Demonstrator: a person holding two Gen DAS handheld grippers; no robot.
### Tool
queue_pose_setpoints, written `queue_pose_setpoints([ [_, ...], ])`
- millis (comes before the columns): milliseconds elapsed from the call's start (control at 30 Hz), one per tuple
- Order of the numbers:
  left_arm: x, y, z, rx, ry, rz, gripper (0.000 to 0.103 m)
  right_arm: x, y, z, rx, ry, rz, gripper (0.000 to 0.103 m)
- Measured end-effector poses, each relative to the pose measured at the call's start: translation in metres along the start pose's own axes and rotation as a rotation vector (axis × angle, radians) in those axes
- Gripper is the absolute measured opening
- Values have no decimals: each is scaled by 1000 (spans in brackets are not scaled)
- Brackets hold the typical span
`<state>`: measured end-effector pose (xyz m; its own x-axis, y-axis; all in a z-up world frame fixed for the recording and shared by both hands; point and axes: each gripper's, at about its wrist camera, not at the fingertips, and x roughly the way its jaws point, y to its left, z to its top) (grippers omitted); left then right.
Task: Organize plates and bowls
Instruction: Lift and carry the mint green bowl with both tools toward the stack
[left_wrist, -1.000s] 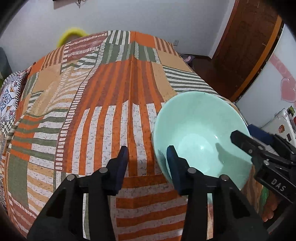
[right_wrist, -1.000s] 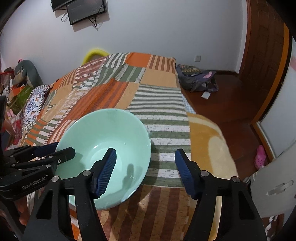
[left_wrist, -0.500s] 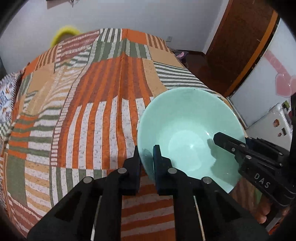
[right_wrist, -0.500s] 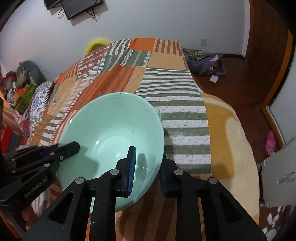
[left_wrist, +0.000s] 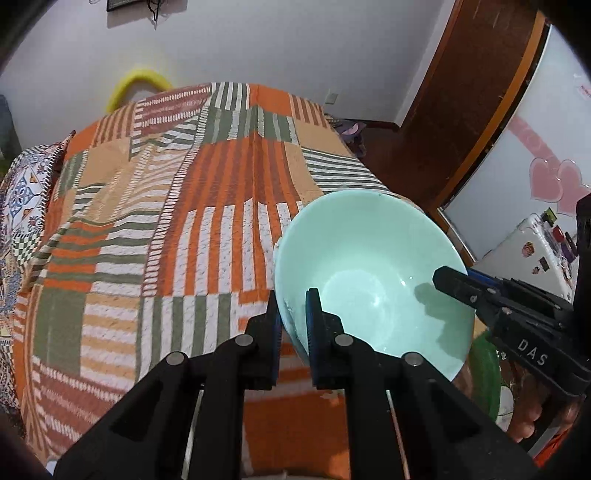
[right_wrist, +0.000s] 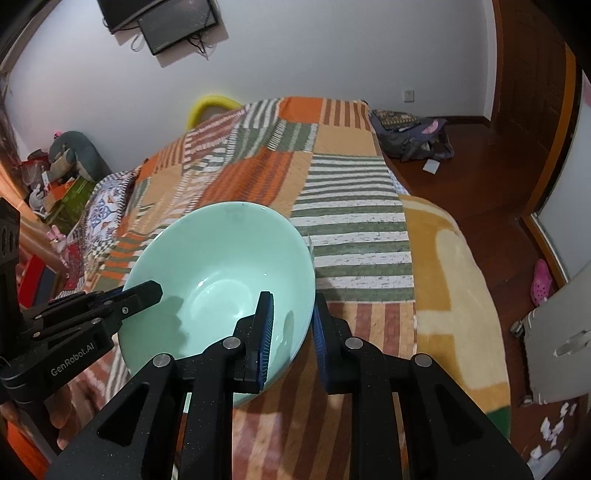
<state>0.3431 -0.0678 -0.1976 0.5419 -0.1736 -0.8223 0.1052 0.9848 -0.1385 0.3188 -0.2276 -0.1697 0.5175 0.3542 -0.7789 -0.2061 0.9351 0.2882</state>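
While both grippers are clamped onto it, the mint green bowl (left_wrist: 369, 266) sits above the striped patchwork bedspread (left_wrist: 166, 229), w/ its open side facing the cams. Left gripper (left_wrist: 293, 325) is pinched on the bowl's left rim, one pad outside the wall & one inside, so it's clenched on the rim, not just resting near it. Right gripper (right_wrist: 291, 328) does the same on the opposite rim, blue pads squeezing the wall from both sides. Each wrist cam also catches the other gripper poking in over the bowl edge. Can't tell 100% if the bowl's base touches the bedspread, but in the left wrist view something green (left_wrist: 487, 373) peeks out under its lower right edge, prob another dish, too hidden to say. Bg stuff: yellow arch thing (left_wrist: 136, 85) behind the bed, a screen (right_wrist: 177, 22) on the white wall, a bag (right_wrist: 410, 136) on the wood floor, pink shoe (right_wrist: 541, 280) off to the right.
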Motion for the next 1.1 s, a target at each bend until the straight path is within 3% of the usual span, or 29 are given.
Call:
queue_pose_setpoints([
  [633,-127,43,-75,-68,-86,17,12,-58,90,-39,-106,-93,60,19],
  [1100,-207,91,-137,-122,-155,141,12,-62,158,-72,-188,-89,170,19],
])
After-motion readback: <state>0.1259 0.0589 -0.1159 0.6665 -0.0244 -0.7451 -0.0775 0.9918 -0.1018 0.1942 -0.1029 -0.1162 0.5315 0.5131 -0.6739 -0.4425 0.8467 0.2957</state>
